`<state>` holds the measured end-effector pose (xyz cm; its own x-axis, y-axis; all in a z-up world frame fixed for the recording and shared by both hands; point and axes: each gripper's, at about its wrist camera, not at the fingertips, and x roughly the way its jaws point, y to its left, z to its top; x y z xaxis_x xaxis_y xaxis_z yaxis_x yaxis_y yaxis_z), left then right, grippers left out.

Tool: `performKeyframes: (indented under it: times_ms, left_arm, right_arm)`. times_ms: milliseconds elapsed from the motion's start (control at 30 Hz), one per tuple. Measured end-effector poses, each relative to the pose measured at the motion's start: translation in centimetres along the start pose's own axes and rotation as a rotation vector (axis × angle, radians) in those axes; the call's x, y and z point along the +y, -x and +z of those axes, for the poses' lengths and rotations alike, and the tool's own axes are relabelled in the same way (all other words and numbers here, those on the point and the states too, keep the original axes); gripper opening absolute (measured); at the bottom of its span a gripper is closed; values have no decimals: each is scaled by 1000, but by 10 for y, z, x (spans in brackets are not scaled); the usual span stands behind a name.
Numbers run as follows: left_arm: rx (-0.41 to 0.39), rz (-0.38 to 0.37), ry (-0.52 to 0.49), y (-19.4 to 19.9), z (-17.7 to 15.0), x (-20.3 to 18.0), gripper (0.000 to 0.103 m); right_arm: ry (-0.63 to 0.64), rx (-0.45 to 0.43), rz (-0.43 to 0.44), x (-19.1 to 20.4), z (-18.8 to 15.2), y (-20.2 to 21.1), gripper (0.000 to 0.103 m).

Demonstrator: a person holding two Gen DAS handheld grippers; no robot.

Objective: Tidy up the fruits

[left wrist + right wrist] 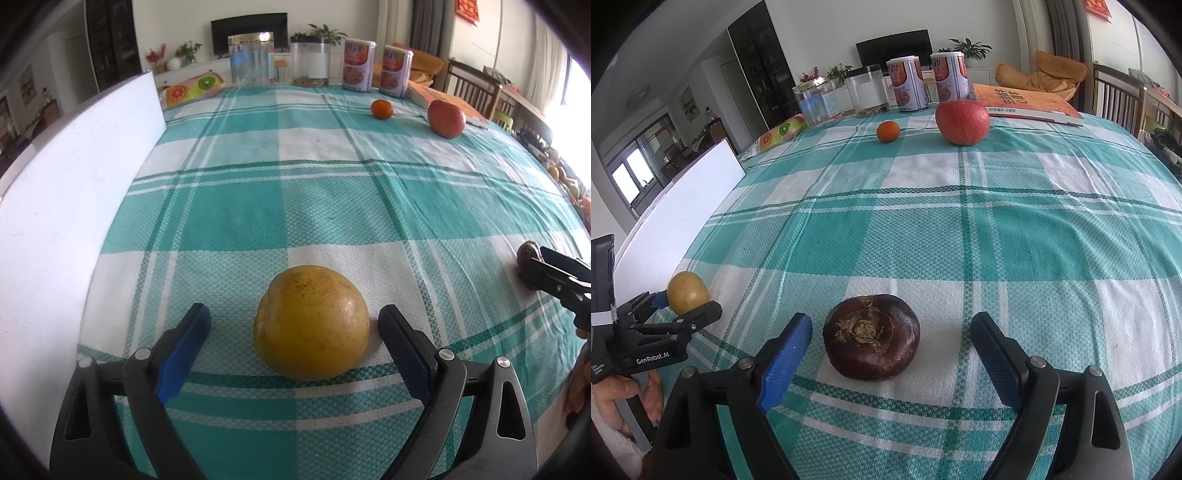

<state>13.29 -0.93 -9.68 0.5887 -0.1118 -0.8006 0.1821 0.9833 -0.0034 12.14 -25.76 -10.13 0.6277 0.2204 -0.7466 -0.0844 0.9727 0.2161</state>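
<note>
A yellow pear-like fruit (pixel 312 323) is seen lying on the checked tablecloth (pixel 332 206) between the fingers of the left gripper (pixel 295 325); its jaws are spread wide, a gap is left on both sides and nothing is held. The fruit's long axis cannot be told with certainty, though a dimpled end is turned toward the left finger; its skin is smooth, glossy and finely speckled with brown. A dark brown water chestnut (pixel 871 336) is framed likewise by the right gripper (pixel 890 338), whose jaws are wide apart and touch nothing; it is squat and flattened, and its rough, fibrous crown is tilted up toward the camera.

Relative to the chestnut, a red apple (pixel 962 122) and a small tangerine (pixel 888 131) are placed well beyond, near the far end of the cloth, the tangerine to the apple's left; the yellow fruit is found well to the chestnut's left. Behind the apple an orange-covered book (pixel 1030 103), two printed tins (pixel 927 86) and two clear plastic jars (pixel 842 98) are ranged; a white board (pixel 679 218) is stood along the cloth's left edge.

The cloth is woven, teal and white, lightly creased; beyond it a living room with a dark television (pixel 894 48), potted plants and wooden chairs is seen.
</note>
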Motion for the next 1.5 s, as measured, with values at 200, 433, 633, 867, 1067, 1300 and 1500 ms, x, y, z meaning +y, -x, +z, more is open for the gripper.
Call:
performKeyframes:
  times_ms: [200,433,633,867,1067,1300,1500]
  left_arm:
    - [1,2,1,0,-1,0,96]
    - [1,3,1,-1,-1,0,97]
    - [1,3,1,-1,-1,0,97]
    - [2,3,1,-1,-1,0,97]
    - [2,3,1,-1,0,0,98]
    - [2,3,0,-1,0,0,98]
    - [2,3,0,-1,0,0,98]
  right_arm:
    - [-1,-1,0,0,0,0,89]
    - [0,0,0,0,0,0,89]
    - [0,0,0,0,0,0,89]
    - [0,0,1,0,0,0,89]
    - [0,-1,1,0,0,0,90]
    - [0,-1,1,0,0,0,90]
    - [0,-1,1,0,0,0,91]
